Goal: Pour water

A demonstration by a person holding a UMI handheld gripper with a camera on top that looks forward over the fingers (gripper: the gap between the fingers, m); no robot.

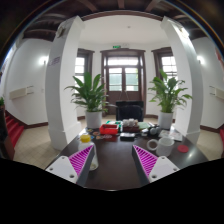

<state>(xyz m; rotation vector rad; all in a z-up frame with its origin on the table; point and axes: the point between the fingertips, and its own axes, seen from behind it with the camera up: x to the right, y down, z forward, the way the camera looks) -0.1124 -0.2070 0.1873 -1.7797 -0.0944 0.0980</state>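
My hand-held gripper [116, 160]: fingers spread wide, nothing between the pink pads [81, 159].
Cup [166, 146]: white, on the dark surface [118, 150] just ahead of my right finger; contents not visible.
Beyond: small cluttered items, two potted plants [90, 97].

Two potted plants [90, 97] [167, 95], two white pillars [64, 80] [187, 75], one table [118, 160].

A lobby-like hall: white columns [66, 80], potted palms [90, 95], double doors [124, 78].
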